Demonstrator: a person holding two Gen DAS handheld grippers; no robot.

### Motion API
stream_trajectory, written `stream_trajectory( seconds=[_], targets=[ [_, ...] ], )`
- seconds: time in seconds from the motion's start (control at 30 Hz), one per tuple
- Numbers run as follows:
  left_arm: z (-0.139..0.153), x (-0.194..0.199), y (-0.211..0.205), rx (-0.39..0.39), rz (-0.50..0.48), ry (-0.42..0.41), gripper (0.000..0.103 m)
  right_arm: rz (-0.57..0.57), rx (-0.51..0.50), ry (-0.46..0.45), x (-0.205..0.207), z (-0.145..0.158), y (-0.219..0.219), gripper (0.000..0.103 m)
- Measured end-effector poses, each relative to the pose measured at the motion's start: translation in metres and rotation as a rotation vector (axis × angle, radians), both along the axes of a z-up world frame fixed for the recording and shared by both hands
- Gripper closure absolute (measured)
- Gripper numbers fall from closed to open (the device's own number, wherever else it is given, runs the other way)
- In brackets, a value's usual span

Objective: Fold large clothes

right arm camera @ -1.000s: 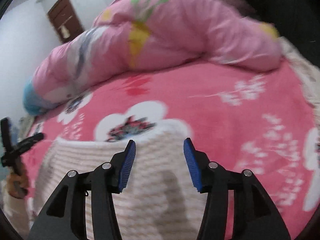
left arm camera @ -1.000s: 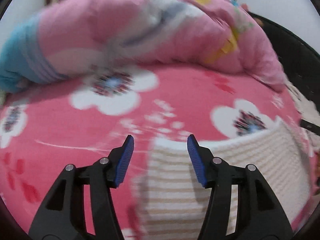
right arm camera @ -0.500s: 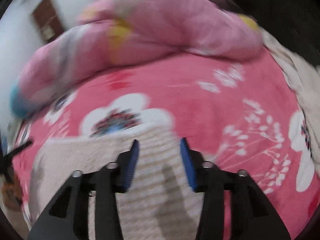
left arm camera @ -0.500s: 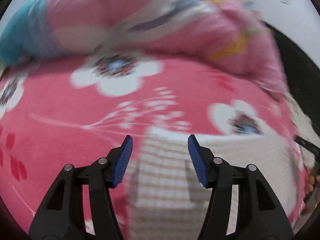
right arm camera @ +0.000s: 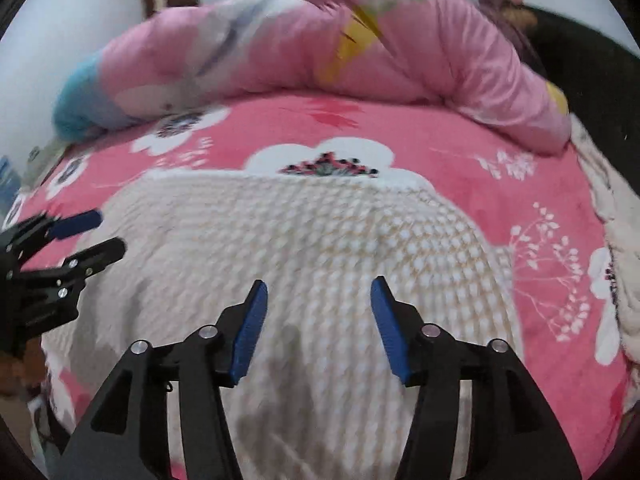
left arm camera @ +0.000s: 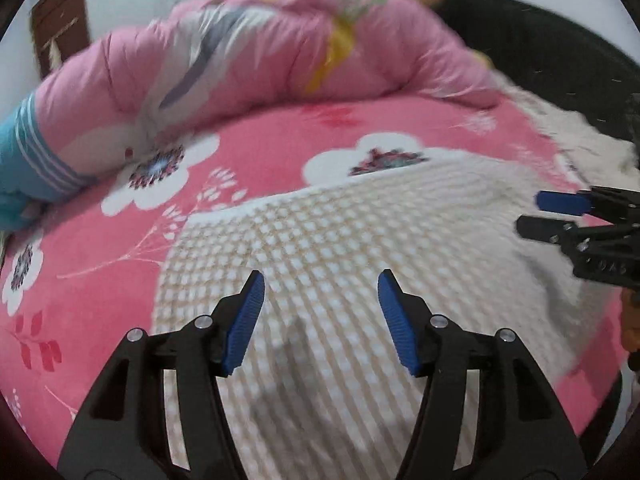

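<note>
On the bed [left arm camera: 248, 152], spread over its pink flowered cover, lies the cream knit garment [left arm camera: 360, 248] that I am to fold; it occupies the near middle of both views, its far edge crossing a white flower of the cover. From the left wrist view, my left tongs [left arm camera: 320, 284] hang above the knit with their blue pads [left arm camera: 244, 320] well apart; they have just been opening, and only cloth lies below the gap, none of it pinched. My right tongs [left arm camera: 548, 216] enter that view from the right edge, seen side-on over the garment's right part. From the right wrist view, the right tongs [right arm camera: 319, 292] likewise stand apart above the knit [right arm camera: 320, 240], having just been opening, with no fold caught between the pads [right arm camera: 390, 336]; the left tongs [right arm camera: 96, 236] show at the left edge, over the garment's left margin. Both pairs therefore hover side by side over the same piece, which lies fairly flat. Beyond it, along the far side of the bed, a pink quilt [right arm camera: 280, 48] is heaped in a long roll, blue at its left end [left arm camera: 24, 164]. A shaggy cream blanket [left arm camera: 580, 148] lies at the bed's right side. Motion blur softens both views, so finer texture cannot be told.
</note>
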State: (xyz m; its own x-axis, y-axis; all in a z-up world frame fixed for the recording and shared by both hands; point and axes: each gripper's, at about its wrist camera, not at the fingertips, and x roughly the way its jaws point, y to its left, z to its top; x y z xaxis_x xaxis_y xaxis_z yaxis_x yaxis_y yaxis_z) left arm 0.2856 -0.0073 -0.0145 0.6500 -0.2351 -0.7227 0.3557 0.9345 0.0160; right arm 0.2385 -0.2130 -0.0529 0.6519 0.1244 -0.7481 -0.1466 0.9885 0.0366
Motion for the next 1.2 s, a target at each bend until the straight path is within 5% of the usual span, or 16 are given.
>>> stream_trajectory(
  seconds=[0.13,0.2,0.4,0.57,0.67,0.77,0.9,0.97,1.13,1.2],
  targets=[
    [-0.048,-0.014,-0.007,0.03,-0.003,0.136,0.041,0.004,-0.067,0.086,-0.008,-0.059,0.015,0.039],
    [-0.069,-0.013,-0.006,0.047,0.008,0.134,0.041,-0.018,-0.024,0.103,-0.004,-0.069,0.01,0.037],
    [-0.029,-0.064,0.008,-0.03,-0.015,0.026,0.043,0.036,-0.036,-0.009,-0.056,-0.021,0.032,0.038],
    [-0.081,-0.07,0.012,0.018,0.032,0.116,0.04,0.068,-0.109,0.04,-0.065,-0.075,0.055,0.034],
    [-0.069,-0.085,0.012,0.019,0.035,0.06,0.041,0.029,-0.03,0.053,-0.069,-0.057,0.044,0.034],
    [-0.048,-0.106,0.034,-0.061,0.073,0.011,0.041,-0.015,-0.063,-0.035,-0.091,-0.034,0.028,0.034],
    [-0.079,-0.101,0.073,-0.123,0.156,0.112,0.042,-0.138,0.028,0.066,-0.084,-0.073,-0.021,0.034],
    [-0.077,-0.105,0.07,-0.107,0.149,0.087,0.042,-0.136,0.08,0.084,-0.08,-0.083,-0.031,0.034],
    [-0.045,-0.125,0.075,-0.159,0.156,0.004,0.038,-0.171,0.021,-0.034,-0.117,-0.036,-0.029,0.034],
    [-0.049,-0.127,0.078,-0.148,0.194,0.013,0.032,-0.229,0.016,-0.036,-0.122,-0.045,-0.037,0.034]
  ],
)
